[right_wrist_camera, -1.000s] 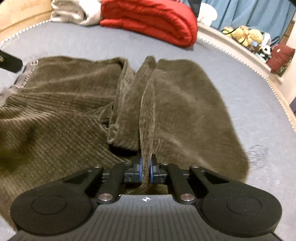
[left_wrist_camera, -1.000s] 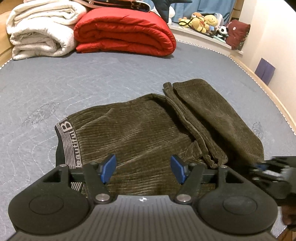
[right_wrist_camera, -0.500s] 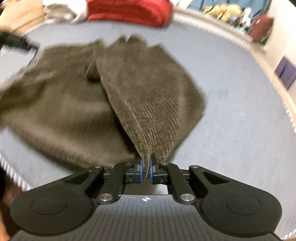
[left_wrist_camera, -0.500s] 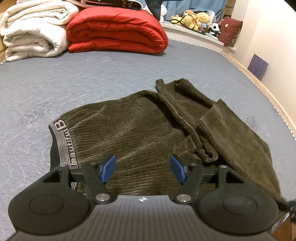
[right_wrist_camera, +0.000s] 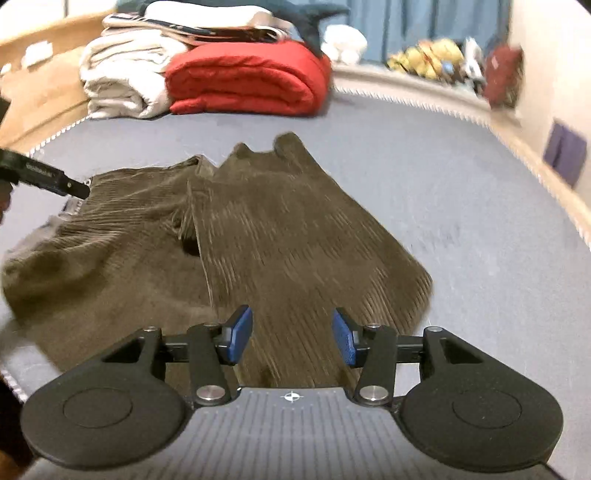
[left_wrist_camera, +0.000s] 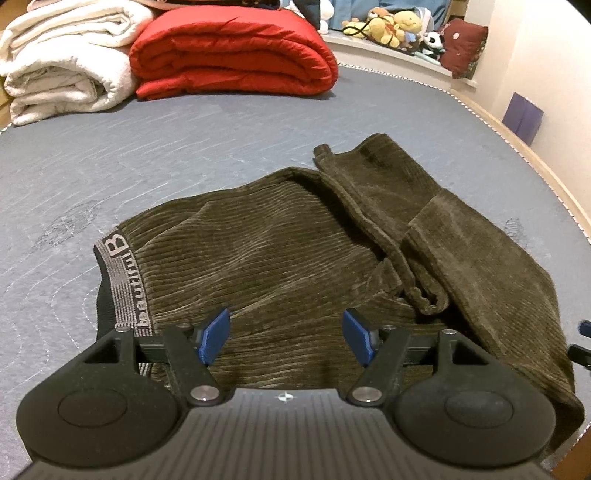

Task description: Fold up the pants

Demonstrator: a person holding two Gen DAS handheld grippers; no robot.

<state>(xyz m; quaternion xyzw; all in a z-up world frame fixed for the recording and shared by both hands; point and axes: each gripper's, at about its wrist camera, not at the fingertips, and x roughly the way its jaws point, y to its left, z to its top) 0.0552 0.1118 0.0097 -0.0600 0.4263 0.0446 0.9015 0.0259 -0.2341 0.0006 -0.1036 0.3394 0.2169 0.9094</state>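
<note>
Dark olive-brown corduroy pants (left_wrist_camera: 280,254) lie on the grey-blue quilted mattress (left_wrist_camera: 155,155), in its near half. The grey elastic waistband with white lettering (left_wrist_camera: 123,280) sits at the left end of the garment in the left wrist view. The legs are doubled over at the right, one flap (left_wrist_camera: 491,273) laid on top and reaching toward the near right edge.

Left gripper (left_wrist_camera: 288,336): jaws released, blue pads wide apart, nothing between them, poised over the near edge of the pants close to the waistband.

Right gripper (right_wrist_camera: 291,336): jaws also released, blue pads (right_wrist_camera: 240,332) spread, holding nothing. It hangs above the near end of the folded leg panel (right_wrist_camera: 295,236). This view is motion-blurred; whether the pads touch the cloth cannot be told.

In the right wrist view a black arm of the left gripper enters at the far left, near the waistband end.

Far side of the mattress: a folded red padded quilt (left_wrist_camera: 236,51) with a rolled white blanket (left_wrist_camera: 66,59) just beside it on the left. Beyond, on a ledge at far right, a cluster of soft toys (left_wrist_camera: 399,26) and a dark red cushion (left_wrist_camera: 465,48). A purple square object (left_wrist_camera: 522,116) leans at the right wall.
</note>
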